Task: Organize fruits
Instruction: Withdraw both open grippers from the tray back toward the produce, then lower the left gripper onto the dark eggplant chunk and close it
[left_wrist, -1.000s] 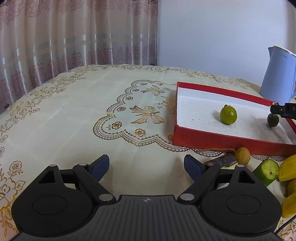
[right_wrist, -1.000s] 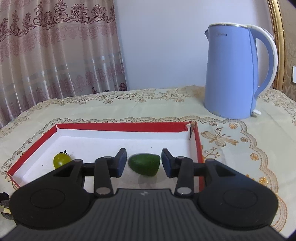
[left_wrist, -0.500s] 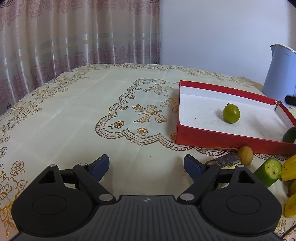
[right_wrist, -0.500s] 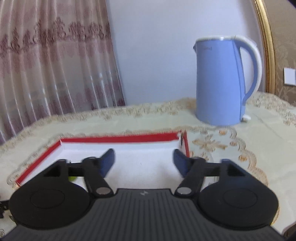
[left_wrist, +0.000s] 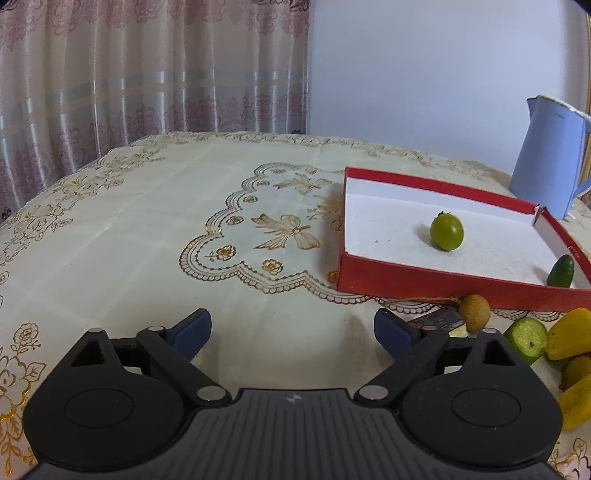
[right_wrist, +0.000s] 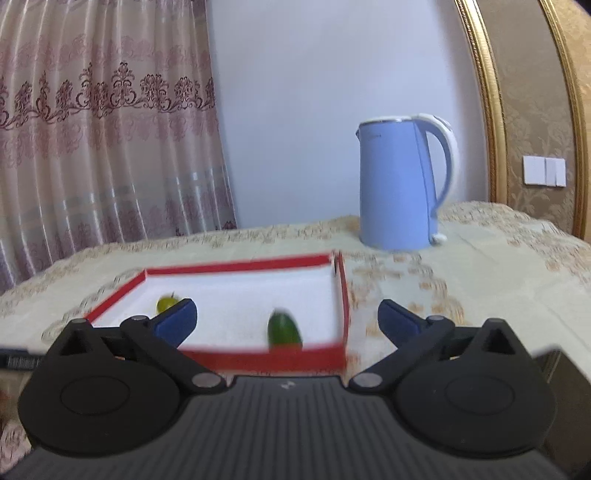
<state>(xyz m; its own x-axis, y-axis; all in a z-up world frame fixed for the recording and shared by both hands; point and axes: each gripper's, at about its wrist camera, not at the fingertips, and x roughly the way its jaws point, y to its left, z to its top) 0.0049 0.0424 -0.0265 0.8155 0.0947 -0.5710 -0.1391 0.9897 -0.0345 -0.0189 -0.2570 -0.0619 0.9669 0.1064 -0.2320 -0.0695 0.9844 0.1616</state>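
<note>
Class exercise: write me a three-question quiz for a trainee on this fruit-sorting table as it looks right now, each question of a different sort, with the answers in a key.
1. True or false: the shallow red cardboard box with a white floor holds two green fruits.
2. Which fruit lies nearest the box's right wall? A: the round yellow-green tomato. B: the dark green oval fruit.
3. Fill in: the small round brown fruit lies ___ the box.

Key
1. True.
2. B.
3. Outside, on the cream embroidered tablecloth, by the box's front wall.
</note>
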